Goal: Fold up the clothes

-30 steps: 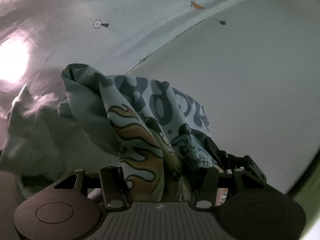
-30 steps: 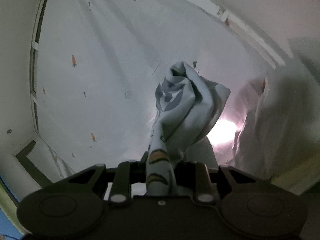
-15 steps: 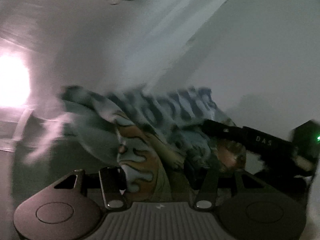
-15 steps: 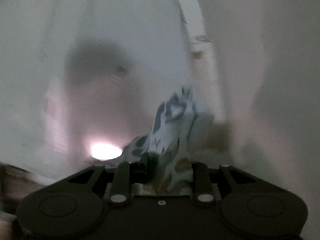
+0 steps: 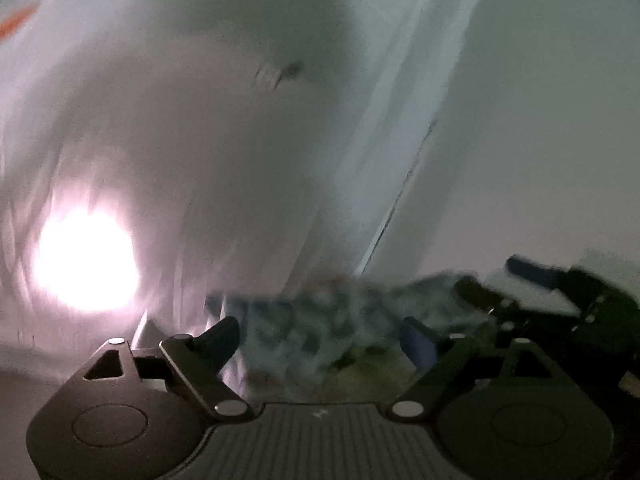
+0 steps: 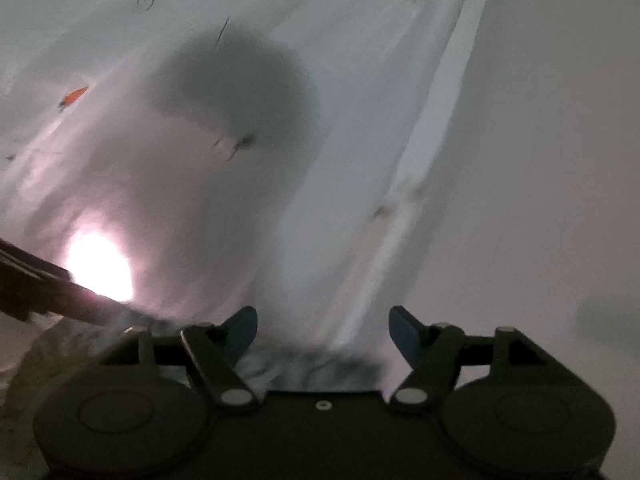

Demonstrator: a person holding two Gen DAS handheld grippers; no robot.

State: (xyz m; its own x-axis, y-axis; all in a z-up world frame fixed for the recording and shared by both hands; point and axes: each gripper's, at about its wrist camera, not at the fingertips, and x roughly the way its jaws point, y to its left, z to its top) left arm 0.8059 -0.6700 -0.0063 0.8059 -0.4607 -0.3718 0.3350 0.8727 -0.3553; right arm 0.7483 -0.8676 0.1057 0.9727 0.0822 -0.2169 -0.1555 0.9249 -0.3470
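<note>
- A wide white bedsheet (image 5: pixel 224 128), thin cloth with soft wrinkles and small orange carrot prints (image 6: pixel 74 96), fills most of both dim, motion-blurred views; it is the landmark here.
- A plain white wall (image 5: pixel 540 120) rises along the sheet's right edge, smooth and featureless.
- A round grey shadow (image 6: pixel 240 88) falls on the sheet's upper middle; its source is out of view.
- A bright pinkish-white glare (image 5: pixel 86 260) burns out the sheet's lower left, hiding whatever texture lies there.
- A crumpled pale blue printed garment (image 5: pixel 320 332), soft cloth with dark blue lettering and yellowish patches, lies low against the sheet's near edge. It is heavily smeared, so its shape is hard to make out. In the right wrist view only a blurred strip of it (image 6: pixel 312 372) shows above the tool body.
- The black left gripper (image 5: pixel 324 336) has its jaws spread and opening; the garment lies between the fingers, and no pad presses on it.
- The black right gripper (image 6: pixel 324 330), with blue pads (image 6: pixel 404 334), has jaws spread and opening, the garment strip loose below them. Seen from the left, it (image 5: pixel 560 300) sits at the garment's right end, cut off by the frame.
</note>
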